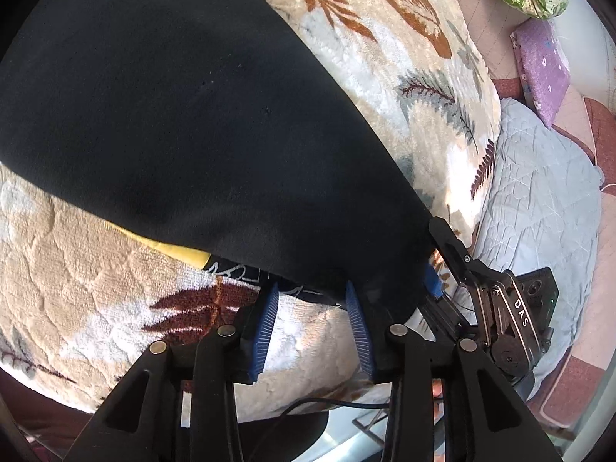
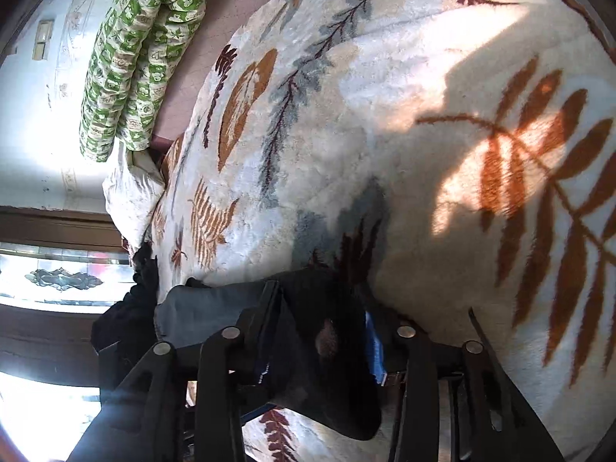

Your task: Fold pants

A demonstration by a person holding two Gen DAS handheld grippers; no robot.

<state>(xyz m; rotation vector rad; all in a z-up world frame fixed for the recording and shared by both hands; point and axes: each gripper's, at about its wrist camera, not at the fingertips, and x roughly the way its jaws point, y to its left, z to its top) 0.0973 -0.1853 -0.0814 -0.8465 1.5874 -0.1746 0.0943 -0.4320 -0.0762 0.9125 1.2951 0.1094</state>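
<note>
Both tongs work the black cloth pants spread on the leaf-patterned fleece blanket: our left gripper gapes at the hem, our right gripper pinches its corner, so next we judge the left must clamp before folding over.

Sunlit leaf-patterned fleece blanket covers the bed, green patterned pillow by a pale wall

One black pants, two grippers, one leaf-patterned blanket, three pillows
</note>
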